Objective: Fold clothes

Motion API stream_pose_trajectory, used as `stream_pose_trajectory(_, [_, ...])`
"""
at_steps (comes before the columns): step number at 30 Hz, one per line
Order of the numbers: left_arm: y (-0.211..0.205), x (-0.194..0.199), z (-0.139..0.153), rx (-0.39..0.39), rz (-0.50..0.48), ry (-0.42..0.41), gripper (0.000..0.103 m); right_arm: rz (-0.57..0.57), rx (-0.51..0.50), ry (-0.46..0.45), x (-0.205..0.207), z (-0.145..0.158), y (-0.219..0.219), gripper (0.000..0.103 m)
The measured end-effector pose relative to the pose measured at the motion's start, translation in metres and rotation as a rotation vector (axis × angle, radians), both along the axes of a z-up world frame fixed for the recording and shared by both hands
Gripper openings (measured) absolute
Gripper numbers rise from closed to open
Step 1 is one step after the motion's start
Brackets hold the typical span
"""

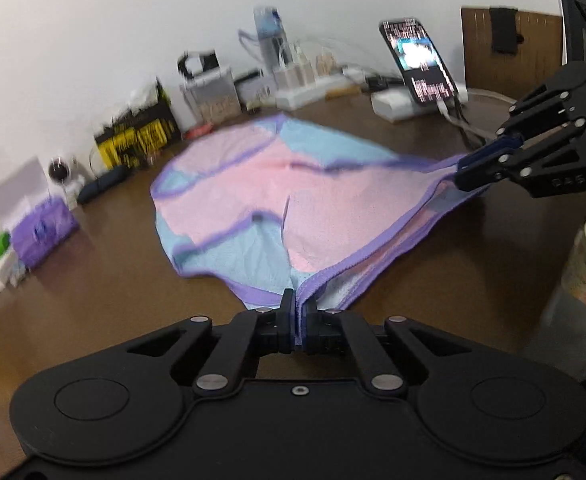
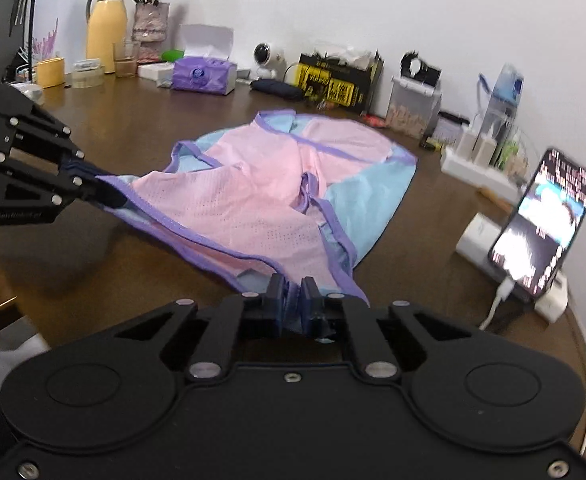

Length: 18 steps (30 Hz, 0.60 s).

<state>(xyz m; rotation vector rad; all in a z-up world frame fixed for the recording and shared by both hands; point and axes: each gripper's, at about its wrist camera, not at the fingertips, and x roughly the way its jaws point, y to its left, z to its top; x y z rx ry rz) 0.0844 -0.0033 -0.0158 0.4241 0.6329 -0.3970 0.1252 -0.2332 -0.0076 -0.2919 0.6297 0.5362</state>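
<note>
While the pink and blue garment lies spread across the brown tabletop, both grippers pinch its purple-trimmed near hem. The left gripper has its fingers closed on one hem corner, and the right gripper has its fingers closed on the other, the hem stretched and lifted between them. Bare wood shows on either side of the cloth. Along the wall stand a tissue box and a propped phone, apart from the cloth's far edge.
</note>
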Motion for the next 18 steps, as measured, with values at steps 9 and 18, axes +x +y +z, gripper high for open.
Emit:
stream_pose_trajectory(9, [0.044, -0.008, 0.041, -0.164, 0.067, -0.086, 0.065, -0.018, 0.101, -0.089, -0.027, 0.038, -0.031, 0.037])
stream_pose_trajectory(18, [0.03, 0.102, 0.012, 0.091, 0.042, -0.097, 0.064, 0.042, -0.056, -0.113, 0.074, 0.012, 0.034, 0.036])
